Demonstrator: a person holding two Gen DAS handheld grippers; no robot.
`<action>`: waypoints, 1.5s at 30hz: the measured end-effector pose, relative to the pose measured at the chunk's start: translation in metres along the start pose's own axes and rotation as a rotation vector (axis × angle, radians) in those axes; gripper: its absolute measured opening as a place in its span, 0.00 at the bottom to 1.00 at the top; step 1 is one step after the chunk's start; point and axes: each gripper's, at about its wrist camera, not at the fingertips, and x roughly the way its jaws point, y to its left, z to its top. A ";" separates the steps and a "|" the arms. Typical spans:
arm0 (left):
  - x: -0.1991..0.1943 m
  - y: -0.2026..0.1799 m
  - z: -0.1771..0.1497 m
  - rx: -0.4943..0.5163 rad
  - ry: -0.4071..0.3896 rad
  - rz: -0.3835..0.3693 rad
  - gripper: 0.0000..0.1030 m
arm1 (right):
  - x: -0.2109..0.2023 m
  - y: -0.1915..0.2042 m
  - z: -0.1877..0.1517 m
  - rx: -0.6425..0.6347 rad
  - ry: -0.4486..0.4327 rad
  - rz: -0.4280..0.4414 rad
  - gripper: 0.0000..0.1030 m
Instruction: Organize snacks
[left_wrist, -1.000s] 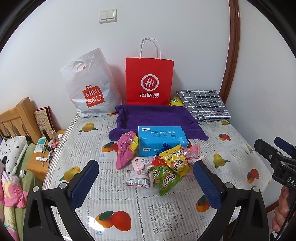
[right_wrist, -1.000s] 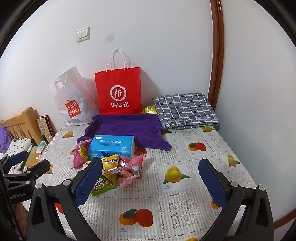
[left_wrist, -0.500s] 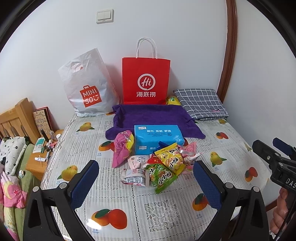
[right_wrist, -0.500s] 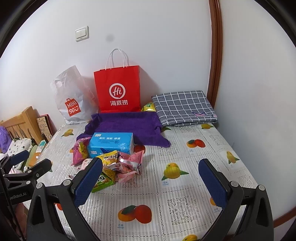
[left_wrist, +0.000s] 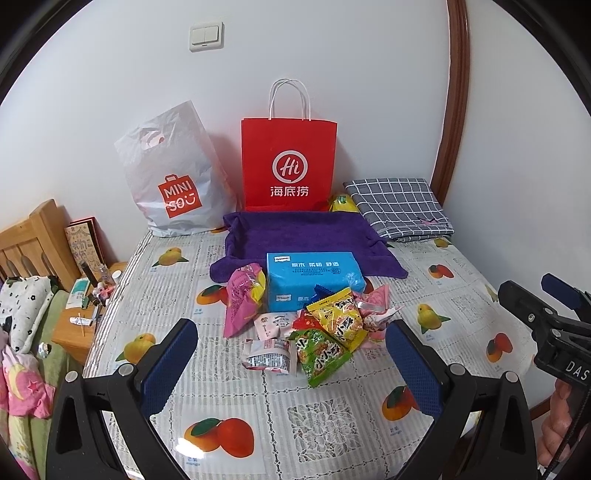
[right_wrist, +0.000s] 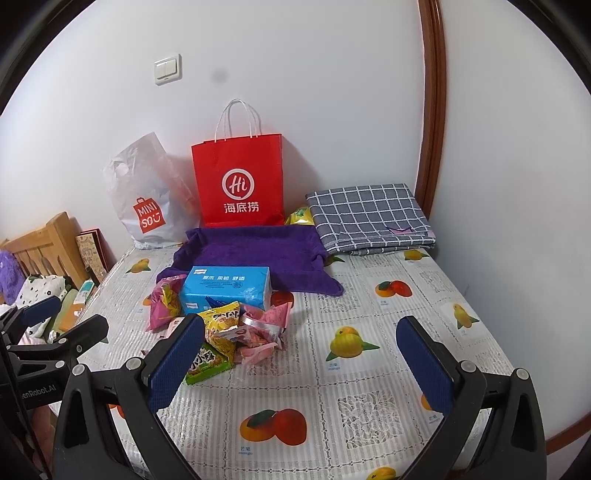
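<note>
A heap of snack packets (left_wrist: 314, 332) lies mid-table: a pink bag (left_wrist: 242, 299), a yellow packet (left_wrist: 338, 319), a green packet (left_wrist: 319, 352) and a white-pink packet (left_wrist: 269, 354). The heap also shows in the right wrist view (right_wrist: 229, 336). Behind it is a blue tissue pack (left_wrist: 314, 280) on the edge of a purple towel-lined tray (left_wrist: 303, 230). My left gripper (left_wrist: 291, 363) is open and empty, above the table in front of the heap. My right gripper (right_wrist: 301, 360) is open and empty, to the right of the heap.
A red paper bag (left_wrist: 290, 166) and a white MINISO bag (left_wrist: 173, 184) stand against the wall. A folded checked cloth (left_wrist: 399, 208) lies at the back right. A wooden bedside stand with small items (left_wrist: 86, 310) is to the left of the table.
Both grippers have drawn back and risen slightly, so the heap sits farther off in both views. Both stay open.
</note>
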 end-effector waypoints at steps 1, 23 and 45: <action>0.000 0.000 0.000 0.002 -0.001 -0.001 1.00 | 0.000 0.000 0.000 0.002 0.000 -0.001 0.99; 0.003 -0.004 0.003 0.004 -0.001 -0.013 1.00 | 0.004 0.003 -0.001 0.003 0.006 0.020 0.99; 0.081 0.039 -0.010 -0.044 0.104 0.008 0.99 | 0.088 0.003 -0.020 -0.015 0.137 0.037 0.99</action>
